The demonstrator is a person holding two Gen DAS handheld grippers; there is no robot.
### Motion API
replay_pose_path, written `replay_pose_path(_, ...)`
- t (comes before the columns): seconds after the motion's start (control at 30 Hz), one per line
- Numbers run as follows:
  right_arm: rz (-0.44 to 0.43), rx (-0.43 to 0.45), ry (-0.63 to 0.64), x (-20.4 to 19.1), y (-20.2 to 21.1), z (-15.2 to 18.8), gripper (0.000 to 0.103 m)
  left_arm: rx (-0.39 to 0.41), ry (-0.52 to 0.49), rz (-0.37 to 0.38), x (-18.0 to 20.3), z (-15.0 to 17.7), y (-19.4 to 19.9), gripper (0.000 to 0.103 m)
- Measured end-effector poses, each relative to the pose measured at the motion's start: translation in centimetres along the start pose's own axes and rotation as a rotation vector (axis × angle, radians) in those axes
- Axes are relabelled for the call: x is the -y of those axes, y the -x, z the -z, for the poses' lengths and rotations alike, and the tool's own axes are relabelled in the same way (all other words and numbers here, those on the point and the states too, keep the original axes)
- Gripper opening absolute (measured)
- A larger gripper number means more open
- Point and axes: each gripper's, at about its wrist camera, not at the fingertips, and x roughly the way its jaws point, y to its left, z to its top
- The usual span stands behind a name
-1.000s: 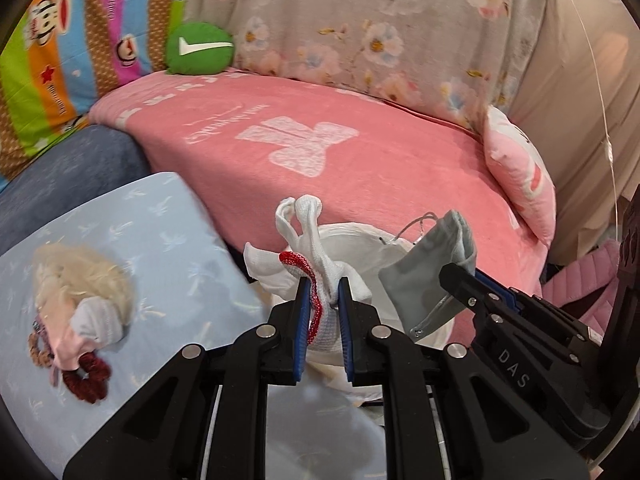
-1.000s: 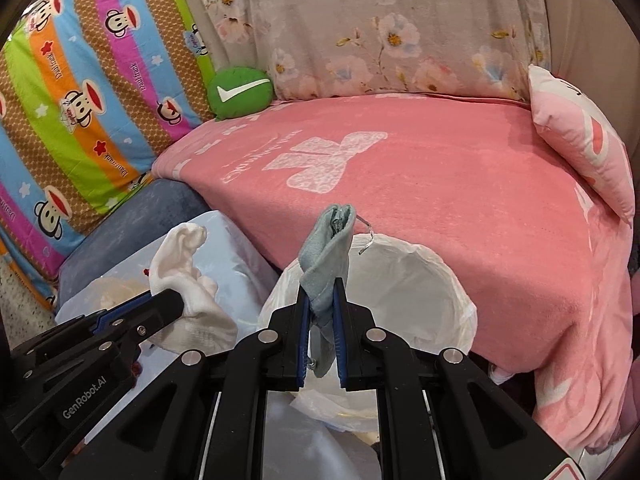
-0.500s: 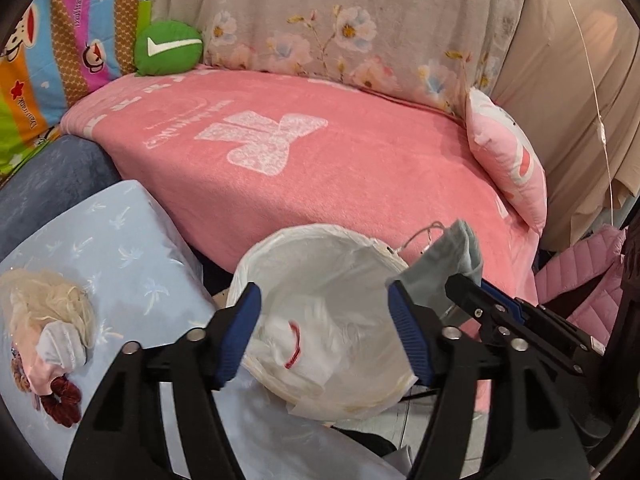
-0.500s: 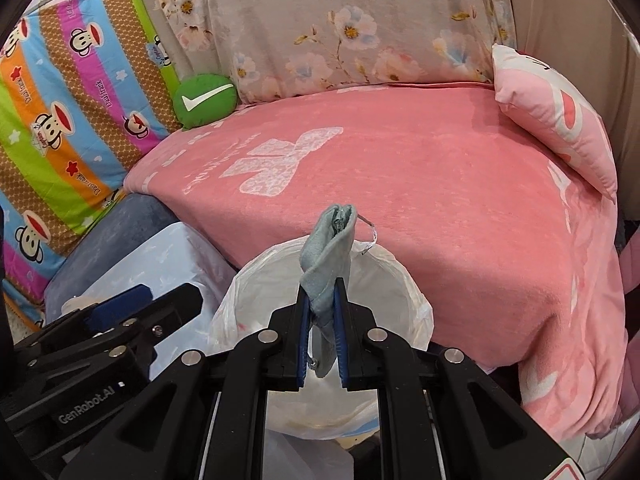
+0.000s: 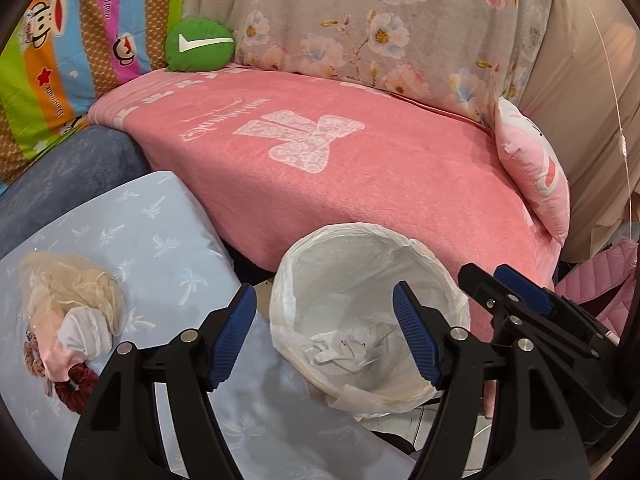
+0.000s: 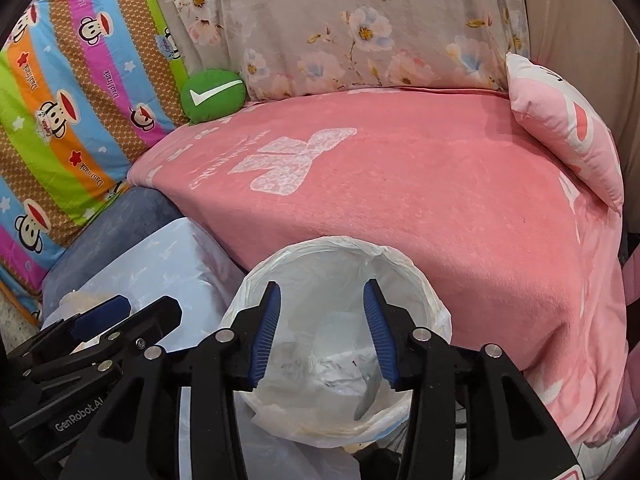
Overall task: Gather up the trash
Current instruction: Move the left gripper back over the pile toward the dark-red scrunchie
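A bin lined with a white plastic bag [image 5: 404, 246] stands against the pink bed; it also shows in the right wrist view [image 6: 434, 308]. Crumpled white and grey trash [image 5: 348, 348] lies at its bottom, seen too in the right wrist view [image 6: 340, 368]. My left gripper [image 5: 324, 332] is open and empty over the bin's left rim. My right gripper [image 6: 320, 320] is open and empty above the bin mouth. A heap of blond wig-like fluff, white cloth and a red scrunchie [image 5: 72, 320] lies on the light-blue pillow at left.
The pink blanket [image 5: 360, 168] covers the bed behind the bin. A green cushion [image 5: 200, 44], a floral quilt [image 5: 380, 28] and a pink pillow [image 5: 536, 172] lie at the back. A light-blue pillow [image 5: 132, 240] lies left of the bin, and a pink jacket [image 5: 600, 276] at right.
My left gripper opened and let the white and red cloth drop into the bin. Then my right gripper opened and the grey mask fell in too.
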Motion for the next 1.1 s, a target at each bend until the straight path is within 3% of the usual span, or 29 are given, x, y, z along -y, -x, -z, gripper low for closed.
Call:
replay_pose_path(0.63, -0.026, -0.014, 0.063, -4.0, 1.3, 1.2, 0.05, 0.014, 0.117, -0.062, -4.9, 2.0, 2.7, 0.068)
replay_pose_path(1.1, -0.091, -0.049, 0.16, -10.3, 1.7, 3.3, 0.053, 0.015, 0.244, -0.163, -11.2, 4.7, 5.0, 0.068)
